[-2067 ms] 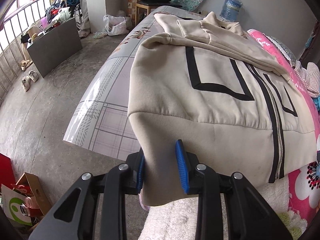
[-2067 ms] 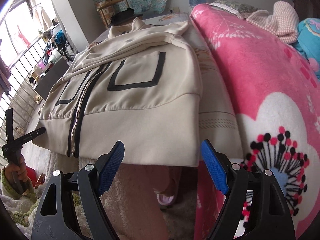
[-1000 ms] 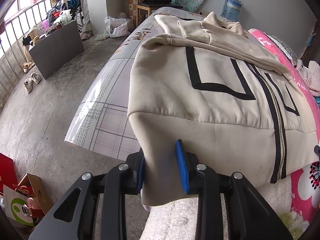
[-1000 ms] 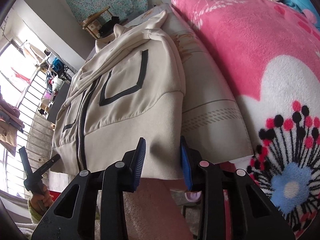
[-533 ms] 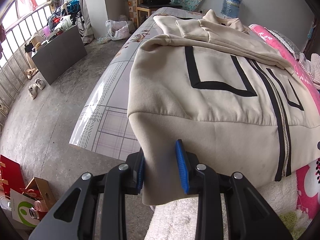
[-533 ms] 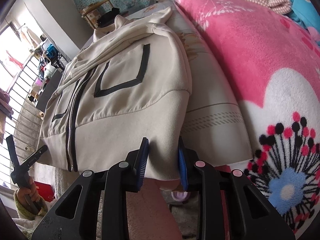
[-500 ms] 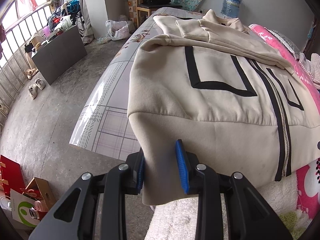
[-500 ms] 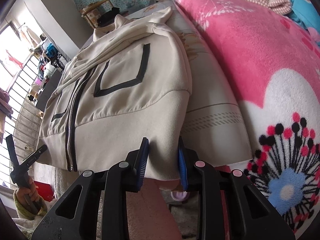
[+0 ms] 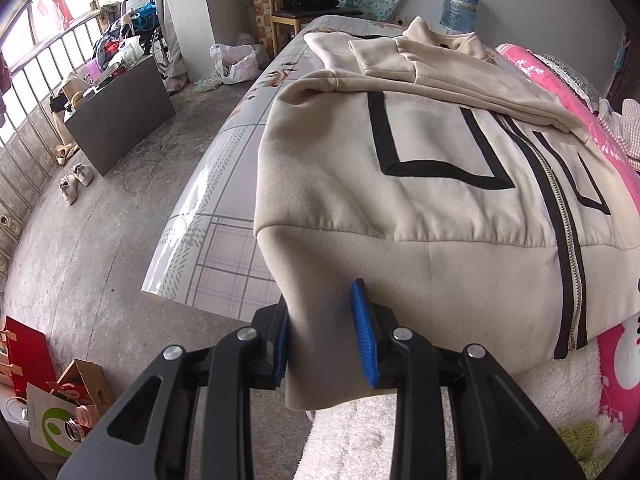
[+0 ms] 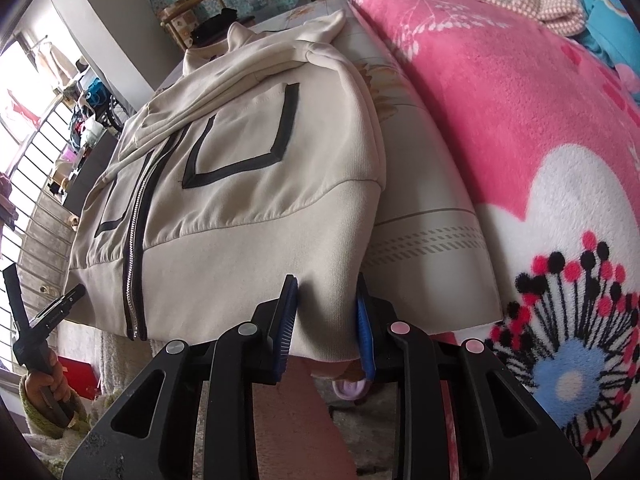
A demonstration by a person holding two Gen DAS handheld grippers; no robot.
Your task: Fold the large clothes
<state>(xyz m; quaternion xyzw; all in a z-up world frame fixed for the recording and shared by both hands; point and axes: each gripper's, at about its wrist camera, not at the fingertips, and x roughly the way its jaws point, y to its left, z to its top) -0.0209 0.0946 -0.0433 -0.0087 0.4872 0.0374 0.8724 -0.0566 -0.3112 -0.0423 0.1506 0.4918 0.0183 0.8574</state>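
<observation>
- Left gripper (image 9: 322, 334) clamped narrow on the near left corner of the jacket's ribbed hem (image 9: 420, 280); right gripper (image 10: 326, 326) likewise pinching the opposite hem corner.
- Cream zip-up jacket (image 9: 432, 152) spread front-up on the bed (image 9: 208, 240), hem hanging over the near edge, sleeves folded across the chest.
- Thick fleece: soft, limp, moderately heavy, likely to sag between the two corners; not slippery under ribbed pads.
- Best held at the doubled hem corners, clear of the zipper (image 9: 568, 264).
- Beyond, pink blanket (image 10: 500, 100) alongside.
</observation>
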